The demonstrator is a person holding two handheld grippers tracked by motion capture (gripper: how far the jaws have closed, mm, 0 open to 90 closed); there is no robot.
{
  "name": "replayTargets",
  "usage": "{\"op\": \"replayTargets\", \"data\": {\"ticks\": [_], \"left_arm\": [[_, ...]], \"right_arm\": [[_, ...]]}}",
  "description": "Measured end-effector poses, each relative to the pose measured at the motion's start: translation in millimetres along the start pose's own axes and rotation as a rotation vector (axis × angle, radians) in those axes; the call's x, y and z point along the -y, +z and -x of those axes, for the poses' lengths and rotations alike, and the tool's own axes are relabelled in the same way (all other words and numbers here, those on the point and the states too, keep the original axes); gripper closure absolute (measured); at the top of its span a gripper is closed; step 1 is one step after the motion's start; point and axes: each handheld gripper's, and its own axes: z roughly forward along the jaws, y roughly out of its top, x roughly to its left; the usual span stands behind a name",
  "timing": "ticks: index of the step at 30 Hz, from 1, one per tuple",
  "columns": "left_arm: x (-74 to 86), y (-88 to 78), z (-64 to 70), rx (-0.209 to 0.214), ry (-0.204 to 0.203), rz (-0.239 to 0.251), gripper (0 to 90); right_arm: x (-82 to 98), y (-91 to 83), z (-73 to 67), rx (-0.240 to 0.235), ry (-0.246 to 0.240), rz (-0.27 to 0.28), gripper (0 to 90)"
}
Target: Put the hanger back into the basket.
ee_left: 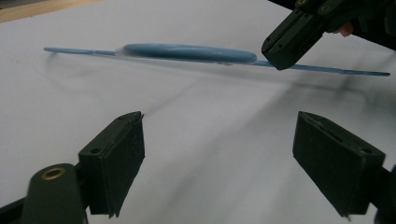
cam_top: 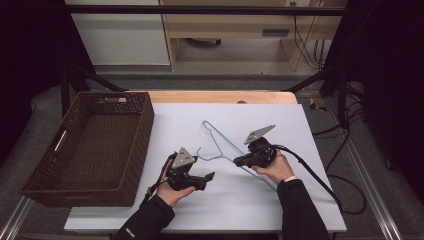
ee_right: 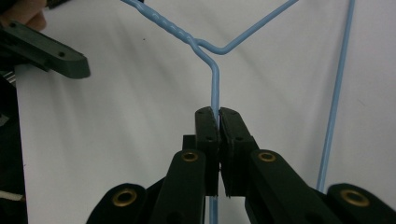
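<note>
The right claw [ee_right: 218,114] pinches the blue wire hanger [ee_right: 215,79] by its thin wire, while the left claw [ee_left: 219,154] hangs spread just beside it, above the tabletop [ee_left: 210,130].

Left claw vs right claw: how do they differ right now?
The left claw has its jaws wide apart with nothing between them; the right claw is shut on the blue wire hanger. The left claw sits apart from the hanger, pointing toward it; the right claw pinches one of its wires. Both are black, hand-held, and over the white sheet.

Right gripper [ee_right: 218,116] jaws clamped on blue wire hanger [ee_right: 215,84] over white tabletop [ee_right: 116,116].
</note>
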Motion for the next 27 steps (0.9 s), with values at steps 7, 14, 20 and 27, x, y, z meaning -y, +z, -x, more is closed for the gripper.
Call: {"op": "replayTargets", "data": {"ticks": [7, 14, 20, 27], "left_arm": [[-4.8, 12.2, 0.6, -0.028, -0.001, 0.038, 24.5], [-11.0, 18.2, 0.4, -0.017, 0.002, 0.061, 37.9], [-14.1, 22.7, 4.1, 0.004, 0.003, 0.086, 51.5], [-14.5, 28.6, 4.6, 0.007, -0.007, 0.09, 65.7]], "right_arm": [[-0.1, 0.2, -0.6, -0.005, 0.005, 0.007, 87.6], [1.1, 0.2, -1.1, -0.01, 0.001, 0.007, 87.6], [4.1, 2.5, -0.9, -0.013, 0.007, 0.01, 87.5], [5.2, 2.7, -1.0, -0.017, 0.008, 0.009, 87.5]]}}
